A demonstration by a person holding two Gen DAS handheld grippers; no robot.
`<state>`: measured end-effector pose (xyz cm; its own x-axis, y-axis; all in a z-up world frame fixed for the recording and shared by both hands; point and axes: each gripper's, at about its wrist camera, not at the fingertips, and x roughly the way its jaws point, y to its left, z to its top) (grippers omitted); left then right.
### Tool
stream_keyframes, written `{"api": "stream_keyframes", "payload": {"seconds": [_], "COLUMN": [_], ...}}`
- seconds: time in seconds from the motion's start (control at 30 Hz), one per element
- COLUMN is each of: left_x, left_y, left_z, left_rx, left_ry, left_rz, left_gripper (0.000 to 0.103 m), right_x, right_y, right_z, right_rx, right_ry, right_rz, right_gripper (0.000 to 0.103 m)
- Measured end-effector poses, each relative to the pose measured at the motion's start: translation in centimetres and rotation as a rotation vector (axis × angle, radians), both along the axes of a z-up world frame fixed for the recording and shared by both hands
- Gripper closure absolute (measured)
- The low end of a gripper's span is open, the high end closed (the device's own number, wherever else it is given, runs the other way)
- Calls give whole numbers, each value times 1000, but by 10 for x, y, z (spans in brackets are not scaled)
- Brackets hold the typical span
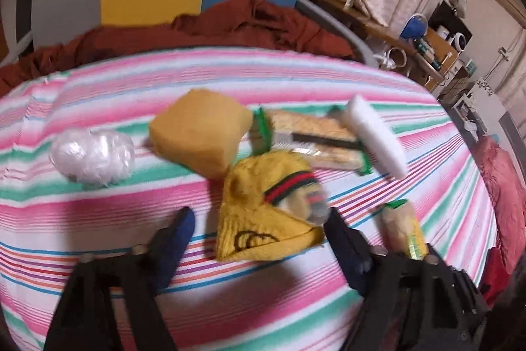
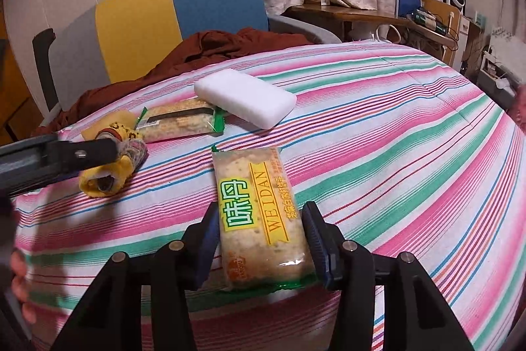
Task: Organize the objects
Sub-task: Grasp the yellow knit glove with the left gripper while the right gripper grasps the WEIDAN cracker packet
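You see a woven striped cloth [image 2: 378, 134], a glossy plastic cracker packet [image 2: 263, 219], a matt foam block [image 2: 245, 99] and a knitted yellow sock [image 1: 263, 213].

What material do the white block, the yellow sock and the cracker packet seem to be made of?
White block: probably foam, matte, with soft rounded edges. Yellow sock: knitted yarn, with a ribbed fuzzy surface and a red-green band. Cracker packet: thin clear glossy plastic film, since the crackers show through and the surface reflects light.
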<state>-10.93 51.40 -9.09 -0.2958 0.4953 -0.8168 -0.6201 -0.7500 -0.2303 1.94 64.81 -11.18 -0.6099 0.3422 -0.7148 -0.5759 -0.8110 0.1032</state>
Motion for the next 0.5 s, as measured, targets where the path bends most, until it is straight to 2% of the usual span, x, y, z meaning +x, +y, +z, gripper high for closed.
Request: {"api": "stream_keyframes", "payload": {"seconds": [0.1, 0.2, 0.4, 0.5], "left_x": [10, 26, 36, 45], "left_y": [-10, -18, -64, -93], "left_z": [-4, -6, -4, -2], "left_rx": [39, 22, 87, 105], "left_ry": [54, 142, 113, 124], "left_rz": [-43, -94, -32, 15], "left_gripper": [62, 68, 72, 74], "right_x": [0, 0, 2, 3], "right_y": [-2, -2, -2, -2], "right_z": [0, 0, 1, 2], "right_rx": [9, 18, 16, 24], "right_ry": [-3, -5, 13, 19], "right_rz": [-1, -2, -3, -7], "right_gripper": [52, 52, 53, 53]}}
